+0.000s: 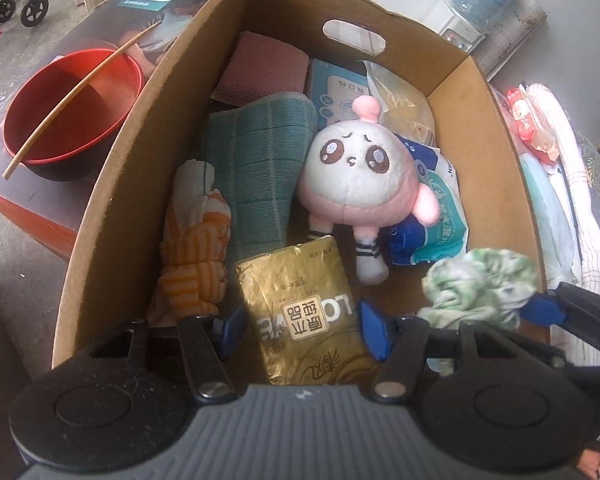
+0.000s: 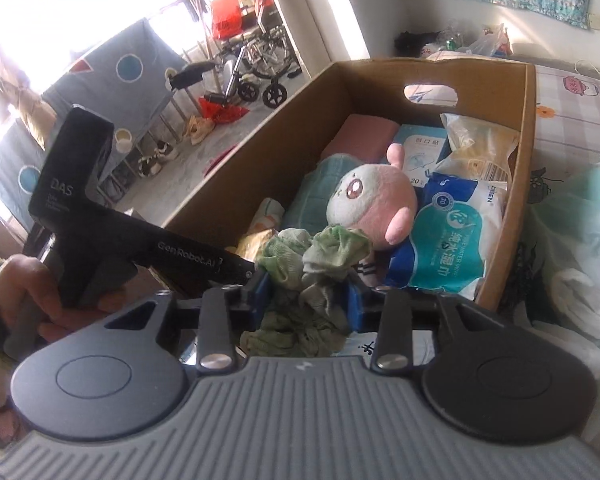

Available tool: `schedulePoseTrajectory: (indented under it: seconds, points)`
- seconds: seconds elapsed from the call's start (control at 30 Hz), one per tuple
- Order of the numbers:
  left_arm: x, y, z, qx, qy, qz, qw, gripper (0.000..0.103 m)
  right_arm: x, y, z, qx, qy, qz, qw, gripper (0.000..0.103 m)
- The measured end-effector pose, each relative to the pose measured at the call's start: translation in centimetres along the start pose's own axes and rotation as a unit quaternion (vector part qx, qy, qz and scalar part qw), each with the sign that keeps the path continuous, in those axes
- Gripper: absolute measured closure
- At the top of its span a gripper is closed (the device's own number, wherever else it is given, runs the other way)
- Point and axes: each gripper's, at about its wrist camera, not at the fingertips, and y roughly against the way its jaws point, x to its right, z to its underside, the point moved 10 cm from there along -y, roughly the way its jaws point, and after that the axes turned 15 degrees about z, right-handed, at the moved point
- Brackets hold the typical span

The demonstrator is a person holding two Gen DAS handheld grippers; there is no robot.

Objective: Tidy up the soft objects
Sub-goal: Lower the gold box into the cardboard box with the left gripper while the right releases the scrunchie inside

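The left hand-held gripper hangs over the near end of the cardboard box, its blue fingers pressed on either side of a gold foil tissue pack that points down into the box. The right hand-held gripper sits just beside it at the near right corner, with a crumpled green-and-white cloth bunched between its fingers; whether the pads are pressing on the cloth I cannot tell. The cloth is a faded, wrinkled wad, spilling above and below the fingers.

Inside the box lies a pink-and-white plush toy with big brown eyes, face up in the middle. Left of it are a folded teal towel and an orange-striped cloth against the left wall. A pink cloth lies at the far end, beside a blue plaster box and a clear bag. A blue-and-teal wet wipes pack lies under the toy's right side.

Outside, a red bowl with a stick across it stands on a printed carton.
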Motion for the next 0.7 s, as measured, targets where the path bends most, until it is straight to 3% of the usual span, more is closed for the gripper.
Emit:
schedulePoseTrajectory:
  seconds: [0.13, 0.47, 0.7]
  points:
    - [-0.6, -0.4, -0.1, -0.007, 0.006, -0.001, 1.0000, 0.042, 0.6, -0.2, 0.5, -0.006, -0.006, -0.003, 1.000, 0.054]
    - [-0.3, -1.1, -0.1, -0.017, -0.006, -0.014, 0.9997, 0.042, 4.8, 2.3, -0.4, 0.036, -0.054, 0.008, 0.998, 0.054]
    - [1.0, -0.4, -1.0, -0.002, -0.015, -0.007, 0.9999, 0.042, 8.4, 5.0, -0.2, 0.069, -0.127, 0.006, 0.989, 0.050]
